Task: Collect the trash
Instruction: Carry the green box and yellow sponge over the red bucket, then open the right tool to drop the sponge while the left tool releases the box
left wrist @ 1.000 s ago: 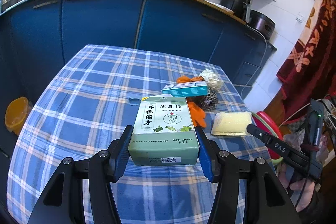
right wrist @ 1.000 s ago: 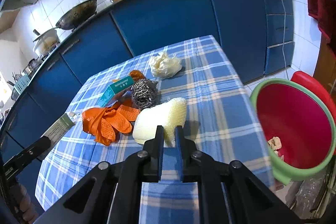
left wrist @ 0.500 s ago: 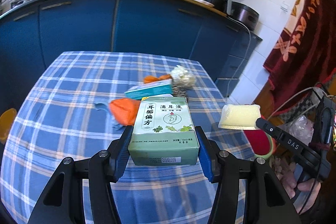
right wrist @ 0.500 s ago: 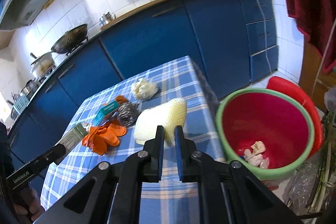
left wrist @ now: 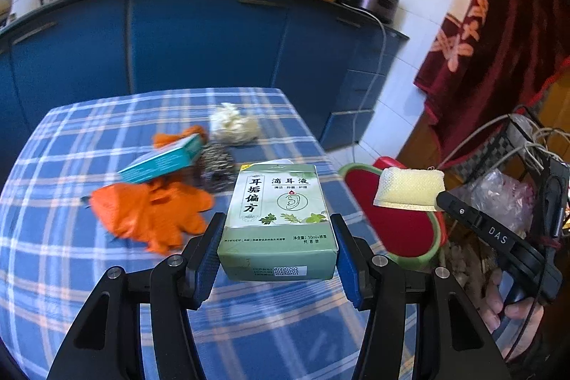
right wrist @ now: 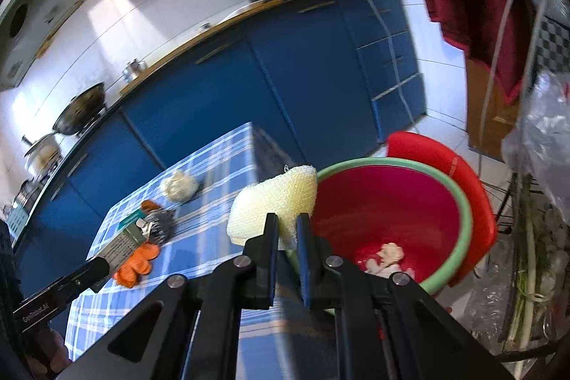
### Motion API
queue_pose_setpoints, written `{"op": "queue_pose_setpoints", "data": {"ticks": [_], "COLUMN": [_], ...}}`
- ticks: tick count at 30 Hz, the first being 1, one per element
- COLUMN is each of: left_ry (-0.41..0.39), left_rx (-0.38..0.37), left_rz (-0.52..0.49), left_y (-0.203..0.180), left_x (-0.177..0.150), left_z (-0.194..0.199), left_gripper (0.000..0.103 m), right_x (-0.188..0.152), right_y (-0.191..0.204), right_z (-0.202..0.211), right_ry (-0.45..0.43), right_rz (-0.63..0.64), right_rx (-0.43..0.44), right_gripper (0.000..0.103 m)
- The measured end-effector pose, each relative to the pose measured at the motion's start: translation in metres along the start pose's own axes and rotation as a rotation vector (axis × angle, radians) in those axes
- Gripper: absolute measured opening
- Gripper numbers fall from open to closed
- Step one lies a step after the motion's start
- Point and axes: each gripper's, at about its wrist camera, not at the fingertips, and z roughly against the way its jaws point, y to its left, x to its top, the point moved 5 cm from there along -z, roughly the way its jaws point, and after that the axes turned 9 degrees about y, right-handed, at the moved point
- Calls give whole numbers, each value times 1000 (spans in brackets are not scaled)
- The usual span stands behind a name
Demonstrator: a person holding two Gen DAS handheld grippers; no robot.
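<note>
My left gripper is shut on a green medicine box and holds it above the blue checked table. My right gripper is shut on a pale yellow sponge, which hangs at the table's right edge beside the red bin with a green rim. In the left wrist view the sponge hovers over that bin. Orange gloves, a teal box, a steel scourer and a white crumpled wad lie on the table.
Some pale scraps lie on the bin's bottom. Blue kitchen cabinets stand behind the table. A red patterned cloth hangs at the right, with plastic bags and cables near the bin.
Both grippers have swung to the right with their loads. The sponge was lifted off the table and now hangs by the bin's rim; the bin has come into the left wrist view.
</note>
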Motion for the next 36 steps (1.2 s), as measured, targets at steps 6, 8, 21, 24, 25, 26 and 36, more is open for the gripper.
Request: {"op": "queue_pose_setpoints", "data": {"ticks": [6, 8, 21, 24, 25, 26, 36], "left_ry": [31, 42, 128, 147, 156, 162, 212], "left_rx": [-20, -25, -62, -67, -69, -69, -72], "left_rz": [-58, -75, -180, -201, -209, -215, -256], "left_y": [-31, -40, -94, -105, -109, -112, -134], "left_x": [8, 10, 16, 15, 14, 14, 12], "left_z": [-20, -27, -77, -88, -93, -96, -124], "left_gripper": [59, 59, 59, 59, 59, 59, 59], "right_x": [2, 1, -7, -8, -9, -10, -15], "right_y": [-32, -42, -95, -102, -105, -107, -125], "right_z": [0, -1, -18, -24, -26, -28, -34], "right_ry": [-8, -5, 45, 61, 66, 71, 92], "right_rz": [-40, -52, -127, -139, -145, -149, -189], "right_rx": [-57, -75, -147, -148, -149, -149, -134], "right_gripper": [12, 12, 13, 14, 14, 14, 18]}}
